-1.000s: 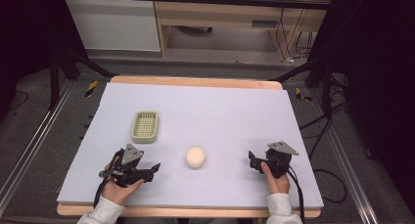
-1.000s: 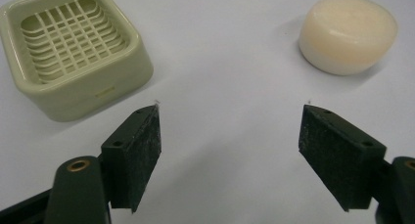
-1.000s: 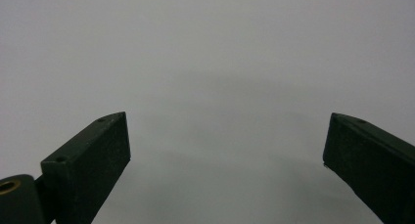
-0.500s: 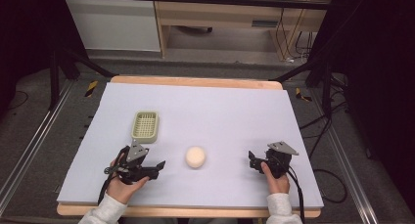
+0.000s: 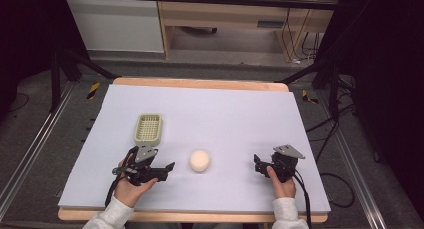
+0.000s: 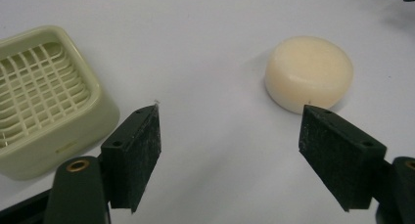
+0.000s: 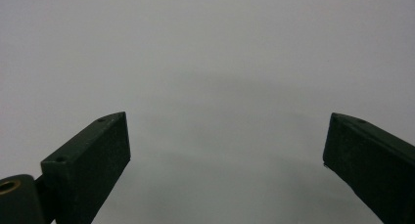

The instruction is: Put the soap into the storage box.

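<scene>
Cream-coloured and round, the soap bar (image 6: 309,73) lies flat on the pale lilac counter (image 5: 230,114), just ahead of the left claw (image 6: 230,160) and off toward its right-hand pad, close to that pad's tip but not touching it. In the high view the same soap bar (image 5: 199,160) sits between the two claws, nearer the left one. The left claw (image 5: 167,170) has its jaws apart with nothing but bare counter between them. To its other side, ahead and past the left-hand pad, stands a pale green soap dish (image 6: 44,99) with a grid insert; in the high view this dish (image 5: 148,128) lies just beyond the hand holding the claw. The right claw (image 7: 227,165) is spread wide over plain counter, gripping nothing, well apart from the soap; the high view shows it (image 5: 257,165) low over the counter.
</scene>
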### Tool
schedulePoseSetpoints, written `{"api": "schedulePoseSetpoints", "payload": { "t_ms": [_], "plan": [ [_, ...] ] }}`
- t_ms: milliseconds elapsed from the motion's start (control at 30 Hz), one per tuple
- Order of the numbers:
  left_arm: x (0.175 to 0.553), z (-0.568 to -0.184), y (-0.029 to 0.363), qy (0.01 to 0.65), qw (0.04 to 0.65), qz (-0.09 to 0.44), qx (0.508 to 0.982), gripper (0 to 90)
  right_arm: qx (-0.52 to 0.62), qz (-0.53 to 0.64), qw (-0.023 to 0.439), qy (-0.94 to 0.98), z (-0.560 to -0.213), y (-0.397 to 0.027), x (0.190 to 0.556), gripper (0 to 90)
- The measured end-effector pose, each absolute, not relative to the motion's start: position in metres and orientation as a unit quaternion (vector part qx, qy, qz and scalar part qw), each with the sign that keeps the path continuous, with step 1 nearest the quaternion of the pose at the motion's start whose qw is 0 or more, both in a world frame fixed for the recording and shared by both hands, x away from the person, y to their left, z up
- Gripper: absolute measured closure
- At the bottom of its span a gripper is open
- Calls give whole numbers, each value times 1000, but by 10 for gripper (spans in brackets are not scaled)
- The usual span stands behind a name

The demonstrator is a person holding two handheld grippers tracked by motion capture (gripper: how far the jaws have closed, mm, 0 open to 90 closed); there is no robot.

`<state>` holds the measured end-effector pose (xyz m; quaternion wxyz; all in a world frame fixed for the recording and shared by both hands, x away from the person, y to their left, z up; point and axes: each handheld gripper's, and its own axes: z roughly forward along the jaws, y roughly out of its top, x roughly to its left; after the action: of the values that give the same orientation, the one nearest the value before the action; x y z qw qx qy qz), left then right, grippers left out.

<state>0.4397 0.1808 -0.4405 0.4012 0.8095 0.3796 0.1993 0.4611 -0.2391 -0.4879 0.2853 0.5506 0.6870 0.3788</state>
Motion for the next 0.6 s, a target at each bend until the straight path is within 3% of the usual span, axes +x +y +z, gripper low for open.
{"api": "schedulePoseSetpoints", "payload": {
  "t_ms": [600],
  "plan": [
    [449, -435, 153, 361, 402, 190, 820, 225, 548, 380, 286, 688, -488, -239, 461, 40]
  ]
}}
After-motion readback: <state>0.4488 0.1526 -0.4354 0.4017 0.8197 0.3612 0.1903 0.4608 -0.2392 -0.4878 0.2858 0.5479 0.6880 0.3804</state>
